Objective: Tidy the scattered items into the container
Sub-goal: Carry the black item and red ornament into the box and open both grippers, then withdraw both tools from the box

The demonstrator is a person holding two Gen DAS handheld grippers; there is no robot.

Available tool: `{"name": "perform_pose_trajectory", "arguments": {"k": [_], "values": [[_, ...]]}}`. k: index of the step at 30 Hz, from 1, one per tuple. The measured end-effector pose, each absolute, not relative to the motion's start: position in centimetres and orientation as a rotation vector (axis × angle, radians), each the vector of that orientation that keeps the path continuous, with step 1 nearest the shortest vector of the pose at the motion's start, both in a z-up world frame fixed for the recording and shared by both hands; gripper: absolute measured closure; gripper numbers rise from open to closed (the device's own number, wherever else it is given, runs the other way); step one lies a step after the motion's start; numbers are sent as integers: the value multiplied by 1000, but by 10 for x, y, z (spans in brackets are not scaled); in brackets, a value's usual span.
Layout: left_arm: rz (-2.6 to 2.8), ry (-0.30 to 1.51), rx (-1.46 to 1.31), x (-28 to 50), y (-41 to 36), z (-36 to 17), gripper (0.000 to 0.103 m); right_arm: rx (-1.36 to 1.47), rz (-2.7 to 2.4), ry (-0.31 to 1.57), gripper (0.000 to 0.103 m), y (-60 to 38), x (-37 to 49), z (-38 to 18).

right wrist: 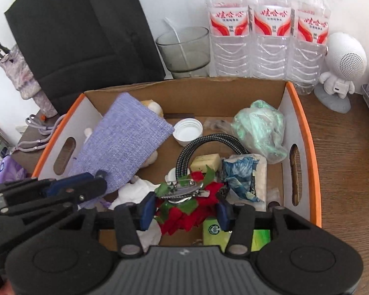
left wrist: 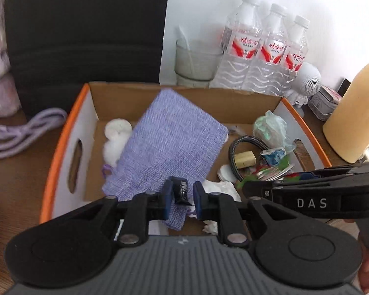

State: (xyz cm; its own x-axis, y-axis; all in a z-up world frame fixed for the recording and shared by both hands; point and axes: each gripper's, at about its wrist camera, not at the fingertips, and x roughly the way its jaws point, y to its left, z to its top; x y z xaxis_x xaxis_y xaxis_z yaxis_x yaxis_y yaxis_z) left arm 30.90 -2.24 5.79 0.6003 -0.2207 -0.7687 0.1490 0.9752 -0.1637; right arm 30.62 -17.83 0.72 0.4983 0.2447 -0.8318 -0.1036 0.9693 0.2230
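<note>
An orange-rimmed cardboard box (left wrist: 69, 127) (right wrist: 307, 127) holds a purple woven pouch (left wrist: 169, 142) (right wrist: 125, 145), a green plastic bag (right wrist: 258, 127), a braided cable (right wrist: 209, 140), a white cap (right wrist: 188, 129), tissues and wrappers. My left gripper (left wrist: 182, 194) hovers over the box's near side, jaws around a small black packet (left wrist: 180, 190); a gap shows on the right side of the packet. My right gripper (right wrist: 184, 211) is open over the box, its jaws on either side of a red flower hair clip (right wrist: 189, 196) that lies among the items.
Three water bottles (right wrist: 270, 36), a glass (right wrist: 184, 51) and a white astronaut speaker (right wrist: 342, 73) stand behind the box. A black chair back (left wrist: 86, 36) is at back left. A purple cord (left wrist: 24, 130) lies left; a yellow bottle (left wrist: 354, 113) stands right.
</note>
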Motion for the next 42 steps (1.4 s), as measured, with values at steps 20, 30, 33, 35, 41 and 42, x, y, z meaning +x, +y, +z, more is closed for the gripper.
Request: {"name": "perform_pose_trajectory", "arguments": {"k": [20,30,33,35,41,42], "values": [[-56,991,36,299,-12,133,0,88,113,1067,27,-206,292,83],[18,866,60,261,-12,144,0,5,94,936,26,-194,248,92],[24,731,73,243,-15,145,0,-7,133,831,25,-191,229,88],[32,657,65,232,-16,145,0,-19,148,774,25,-190,218,85],[29,587,66,219,-21,139,0,65,120,604,24,-195,192,80],[24,570,73,216,-21,138,0,77,118,591,22,-196,189,78]]}}
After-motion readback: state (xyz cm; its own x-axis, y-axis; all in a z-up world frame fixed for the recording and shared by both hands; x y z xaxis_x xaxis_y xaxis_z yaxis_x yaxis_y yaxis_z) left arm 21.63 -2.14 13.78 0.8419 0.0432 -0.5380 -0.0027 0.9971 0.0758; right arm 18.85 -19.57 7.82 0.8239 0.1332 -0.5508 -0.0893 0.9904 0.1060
